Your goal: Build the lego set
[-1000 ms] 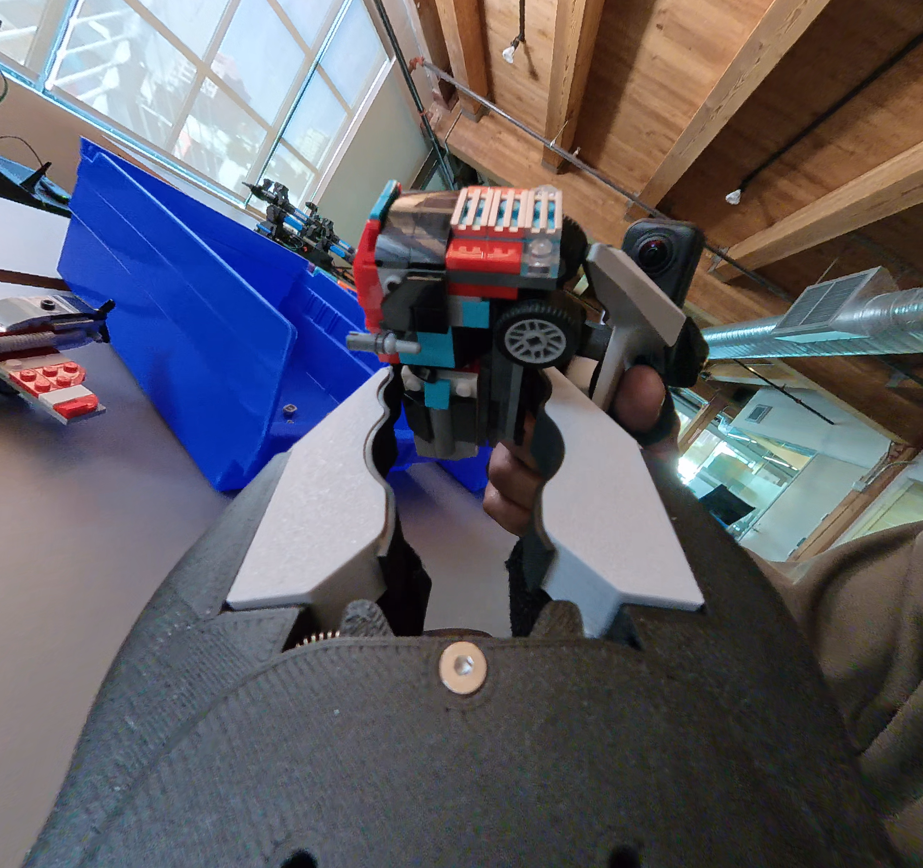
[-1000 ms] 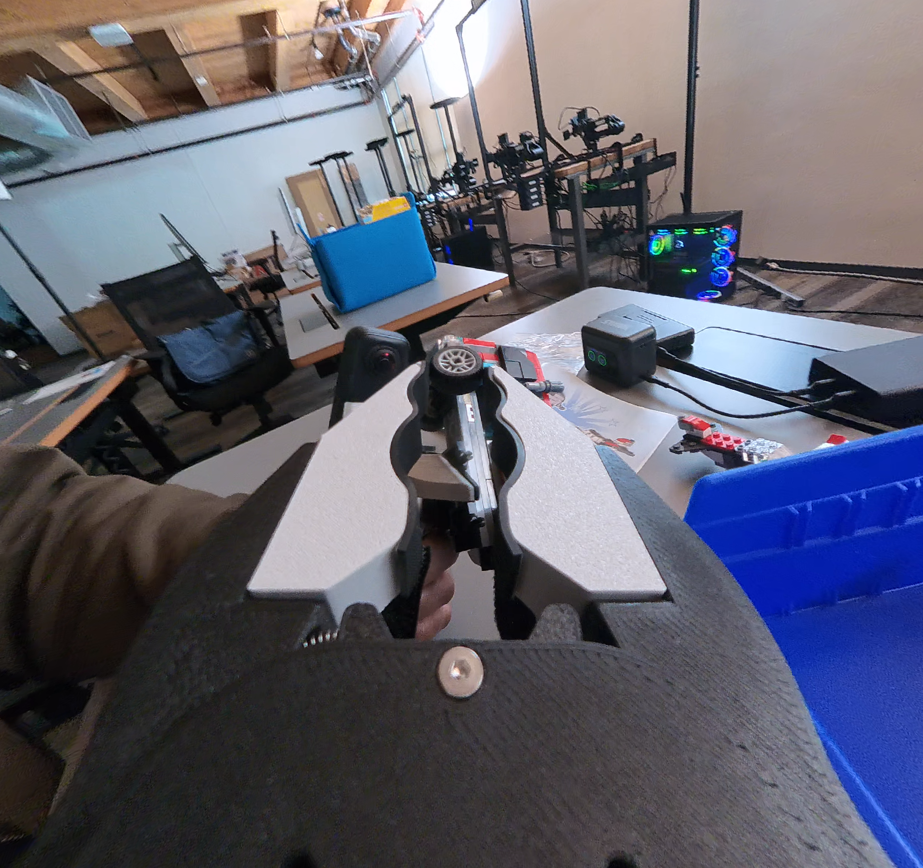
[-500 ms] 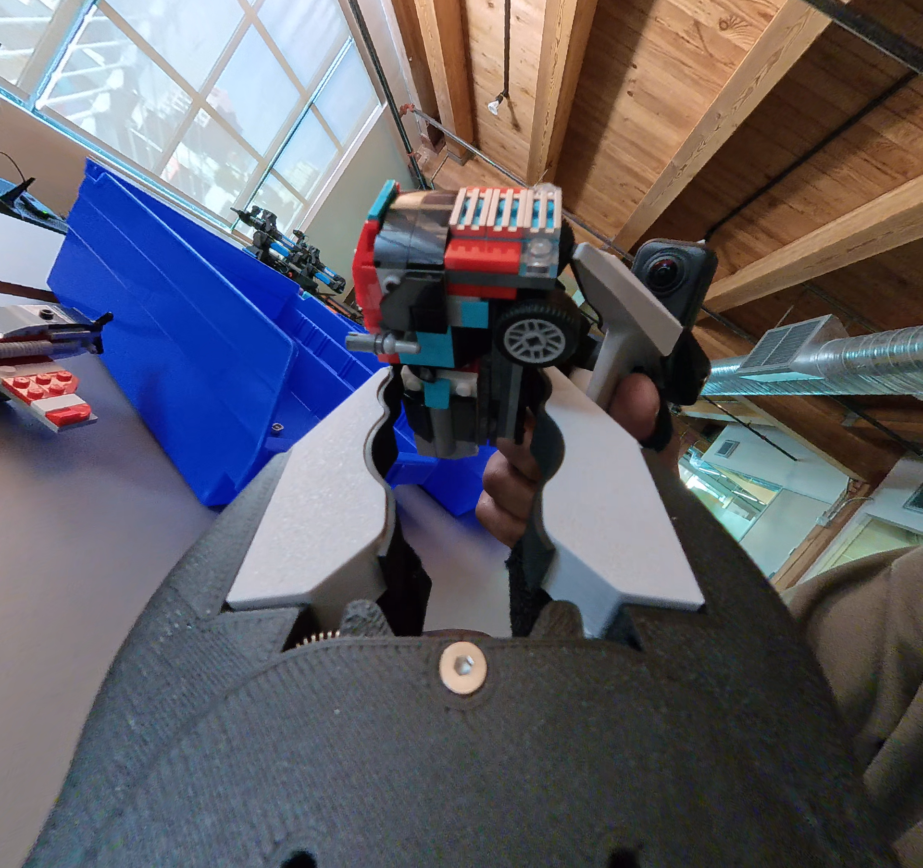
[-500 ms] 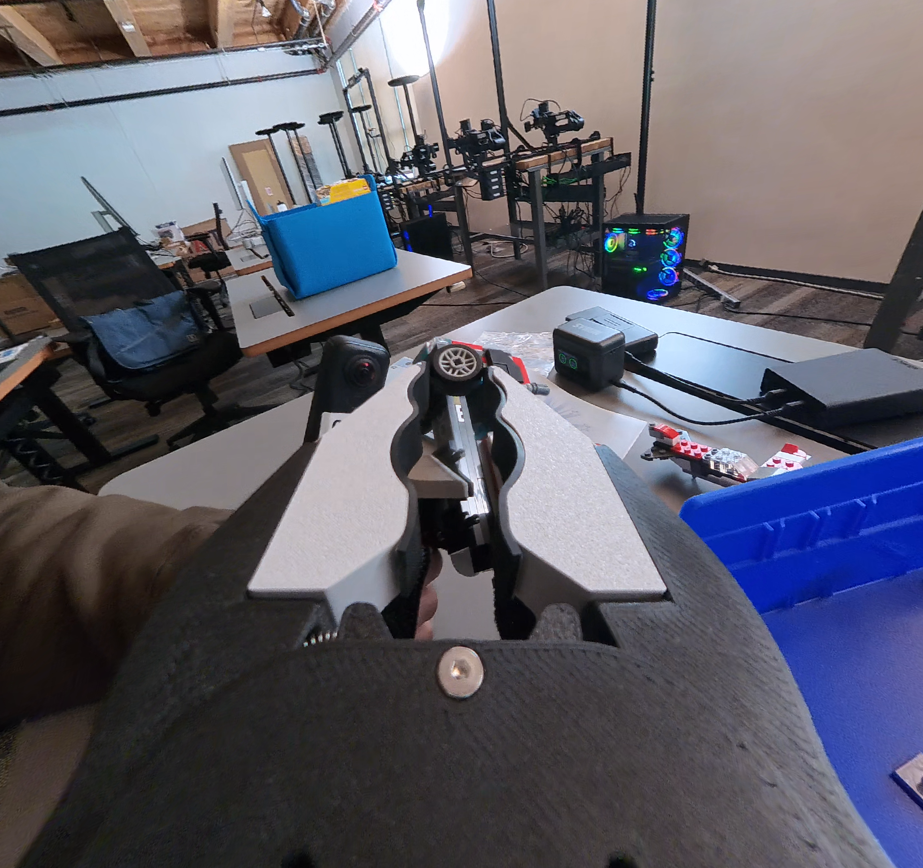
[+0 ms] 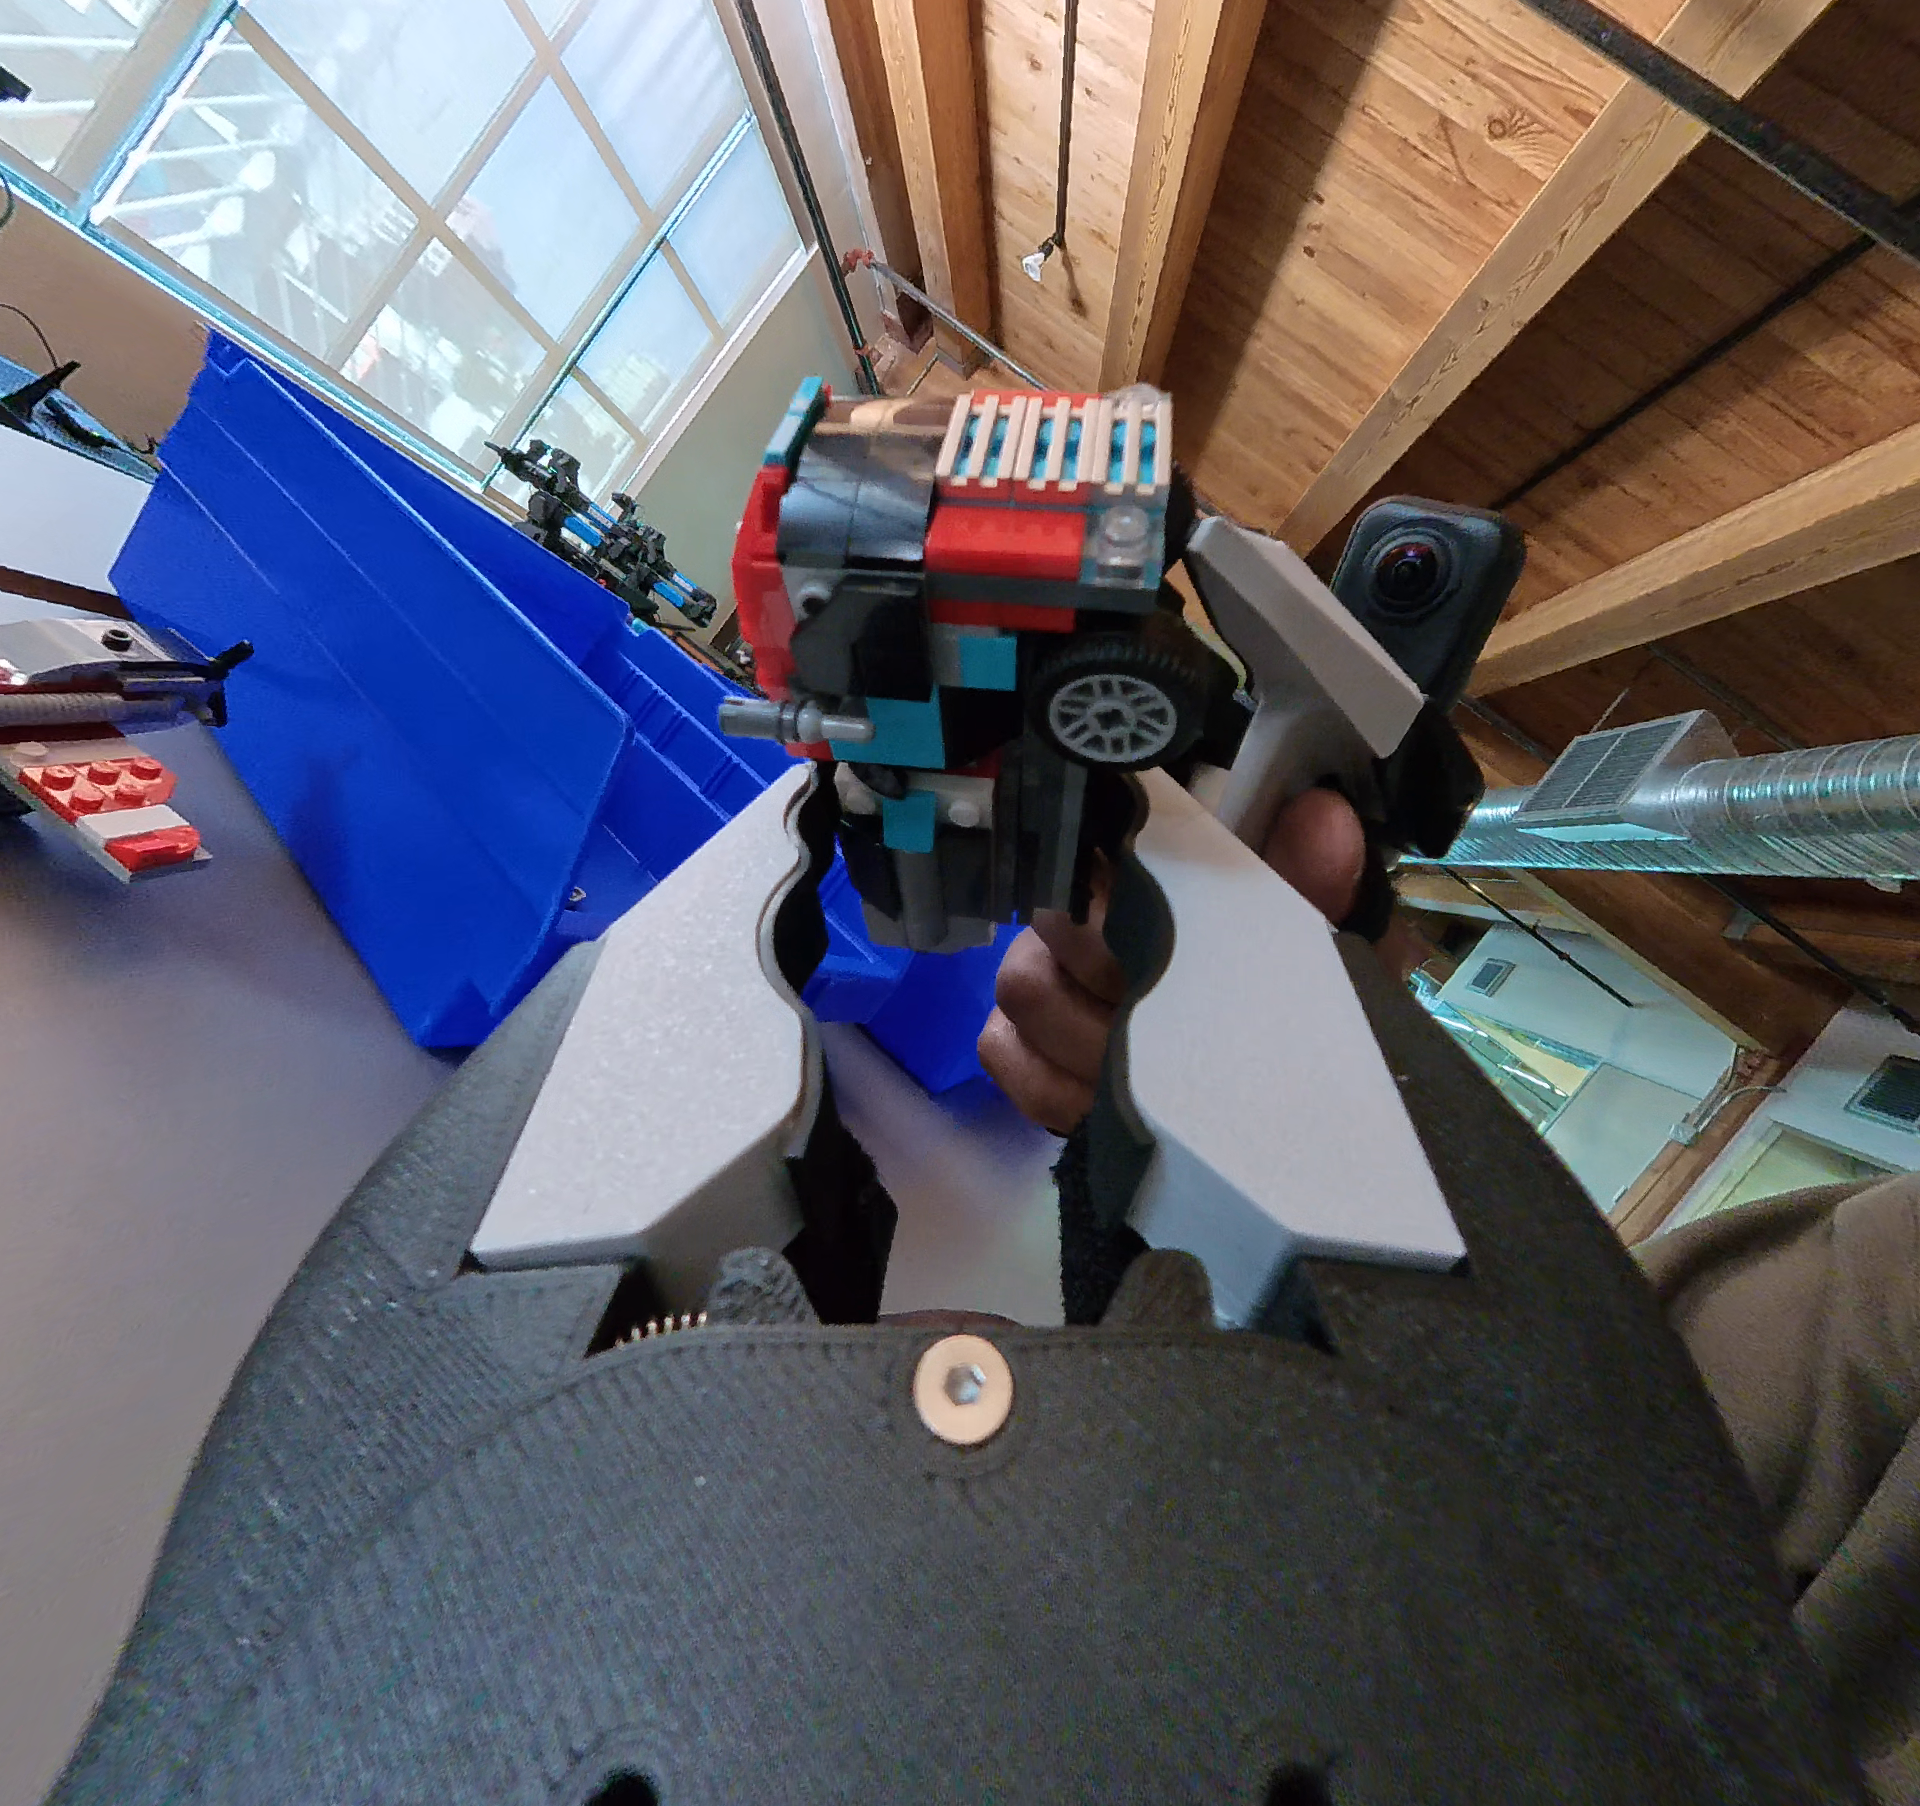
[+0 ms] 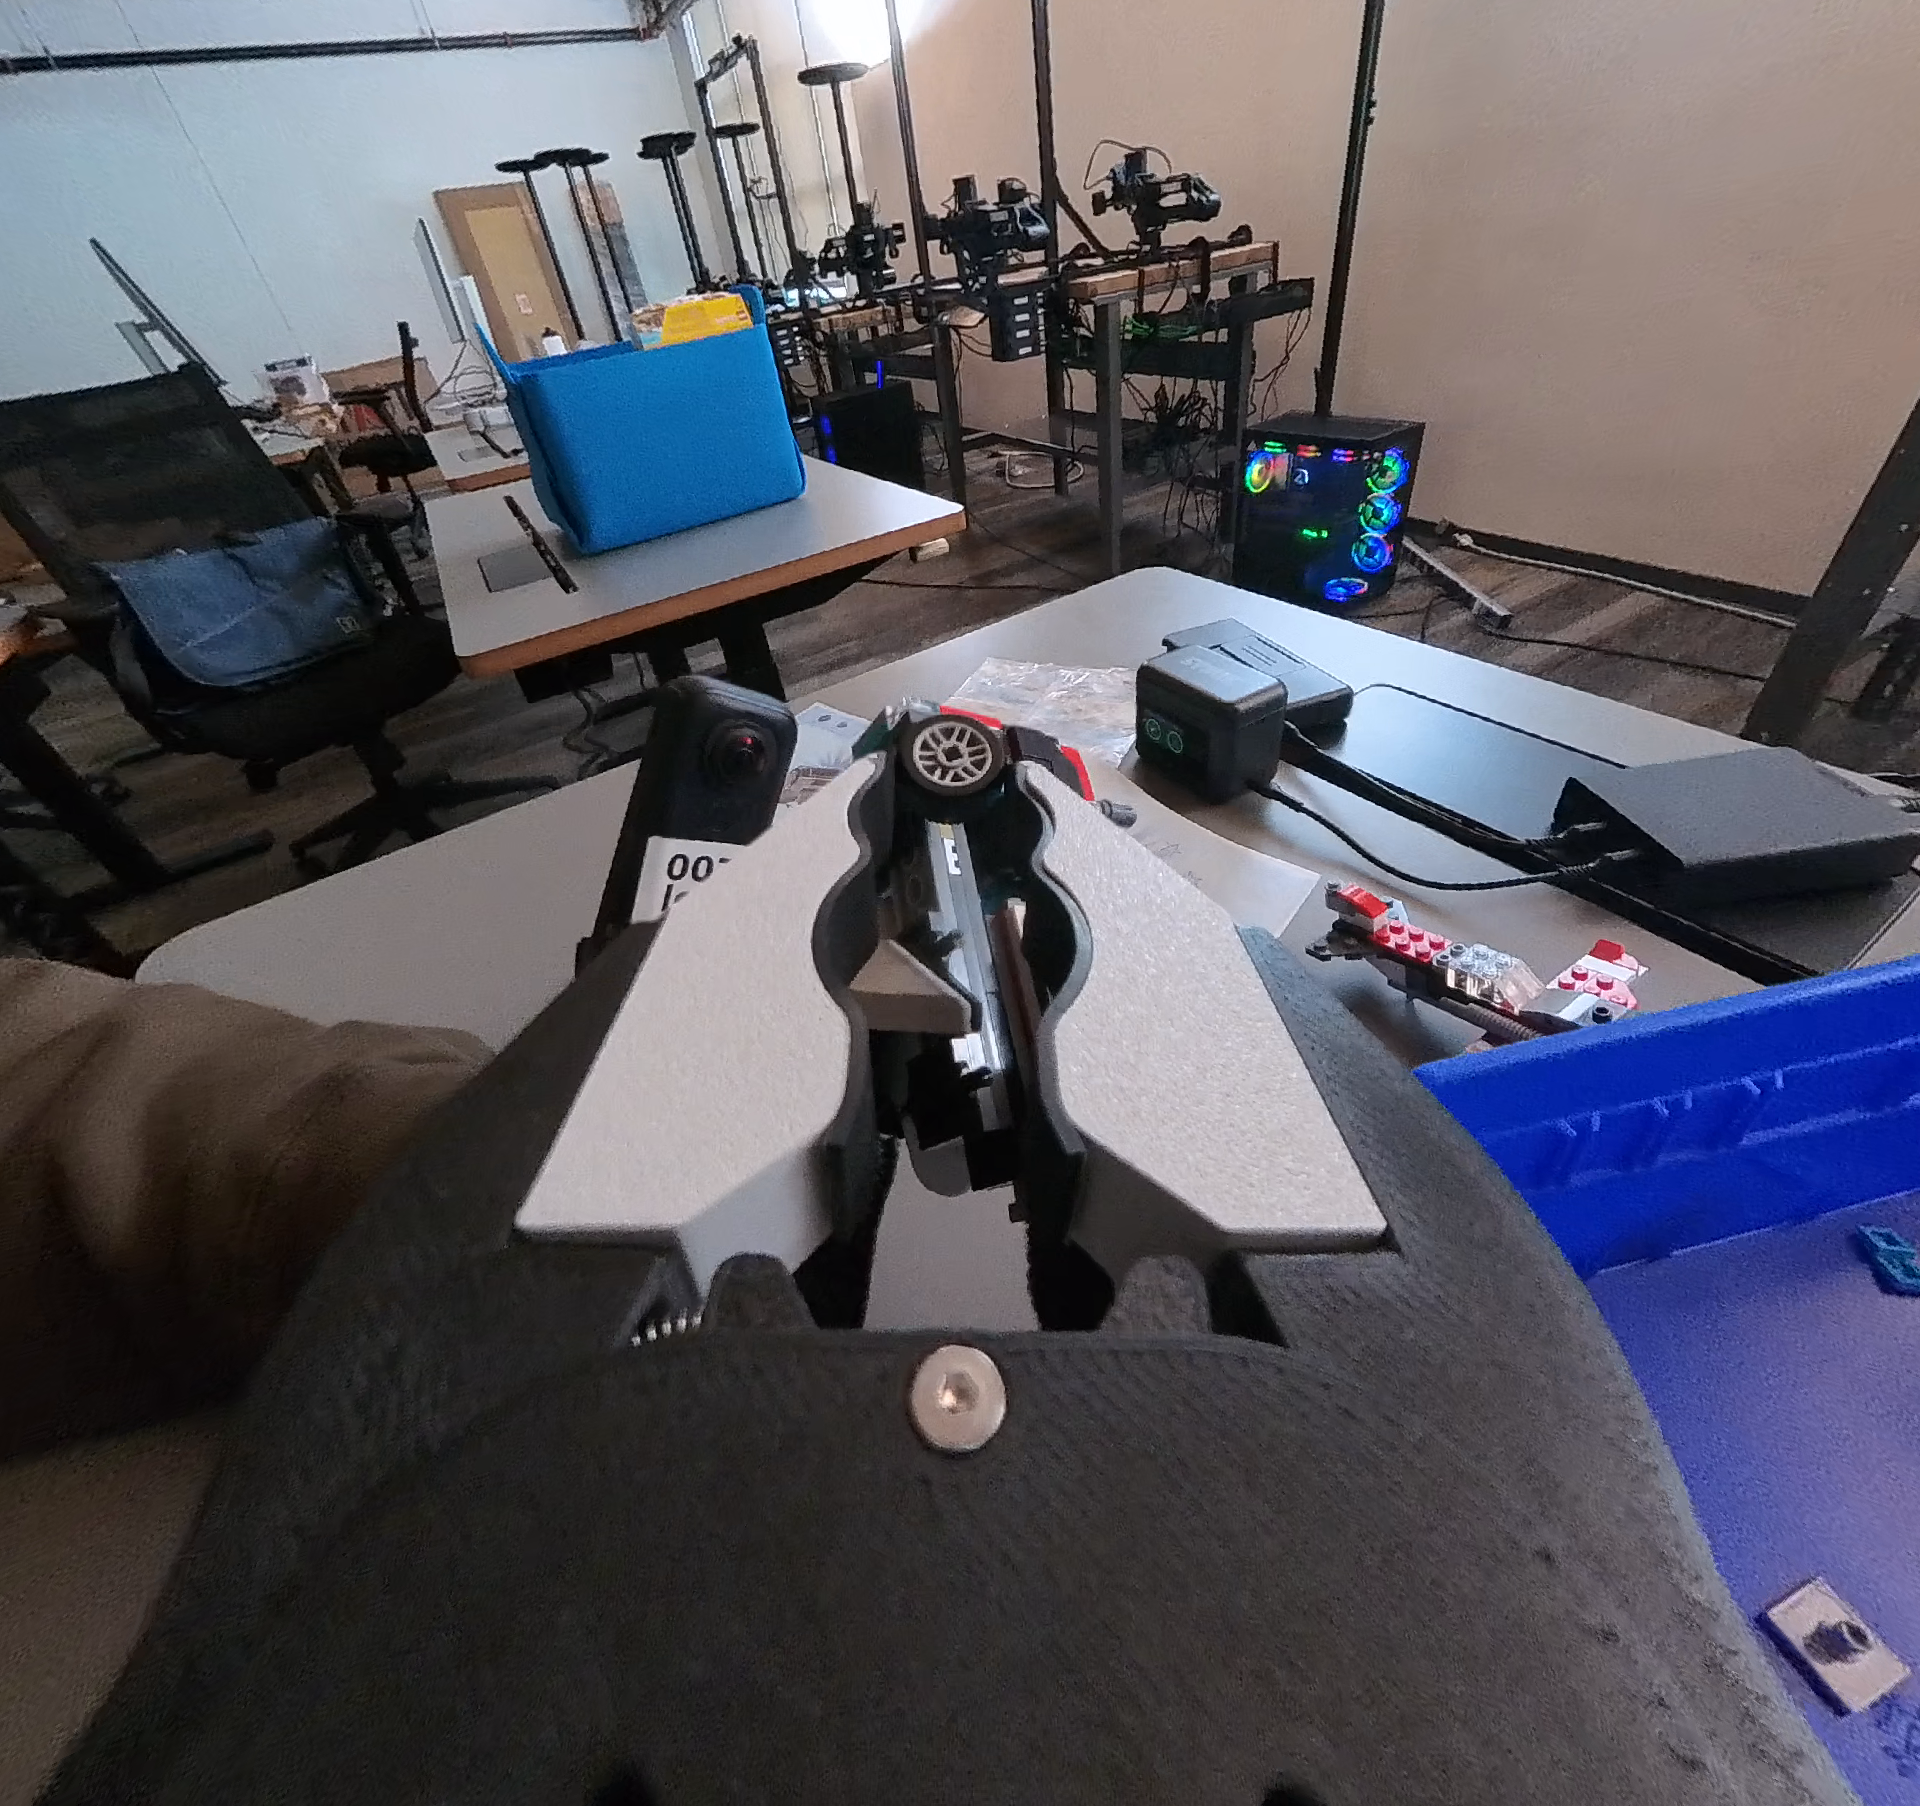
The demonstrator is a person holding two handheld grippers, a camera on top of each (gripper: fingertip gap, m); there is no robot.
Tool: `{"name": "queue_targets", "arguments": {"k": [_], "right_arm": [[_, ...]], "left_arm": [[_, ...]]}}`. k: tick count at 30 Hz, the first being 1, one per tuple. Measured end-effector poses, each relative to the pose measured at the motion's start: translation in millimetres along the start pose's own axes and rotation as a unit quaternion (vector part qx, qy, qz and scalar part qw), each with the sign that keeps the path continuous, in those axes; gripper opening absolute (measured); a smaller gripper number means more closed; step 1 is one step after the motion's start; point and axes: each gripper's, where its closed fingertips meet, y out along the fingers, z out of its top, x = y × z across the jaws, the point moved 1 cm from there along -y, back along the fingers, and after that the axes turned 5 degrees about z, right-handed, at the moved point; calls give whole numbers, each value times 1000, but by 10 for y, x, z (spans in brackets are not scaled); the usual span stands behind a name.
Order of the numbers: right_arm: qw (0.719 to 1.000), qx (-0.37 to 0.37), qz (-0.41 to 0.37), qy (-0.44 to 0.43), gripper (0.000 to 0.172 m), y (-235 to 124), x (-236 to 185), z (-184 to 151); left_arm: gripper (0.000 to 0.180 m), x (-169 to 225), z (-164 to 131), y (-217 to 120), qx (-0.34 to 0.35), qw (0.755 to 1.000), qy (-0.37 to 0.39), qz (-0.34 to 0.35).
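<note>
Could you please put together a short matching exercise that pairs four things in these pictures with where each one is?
Things
1. brick-built vehicle
2. blue plastic bin
3. light-blue fabric box
4. black charger block

Places
A. on the farther desk behind
B. on the near table, cable plugged in
C. held up between both grippers
D. on the table beside the small red-and-white brick model

Pairs: 1-C, 2-D, 3-A, 4-B

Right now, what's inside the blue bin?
In the right wrist view the blue bin shows a small light-blue piece and a grey flat piece on its floor. The hand-held gripper body covers the rest.
</note>
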Motion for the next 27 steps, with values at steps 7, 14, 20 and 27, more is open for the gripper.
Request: {"name": "queue_targets", "arguments": {"k": [7,14,20,27], "right_arm": [[998,-42,40,-33,23,89,-55,22],[988,-96,104,-55,23,188,-94,32],[981,-124,130,-67,23,214,-105,30],[979,-132,133,-86,23,238,-119,19]], "left_arm": [[54,6,67,-29,15,1000,-1,1],[53,-9,144,-64,29,1000,2,8],[54,-14,214,-93,41,999,15,11],[53,-10,224,-101,45,999,14,7]]}}
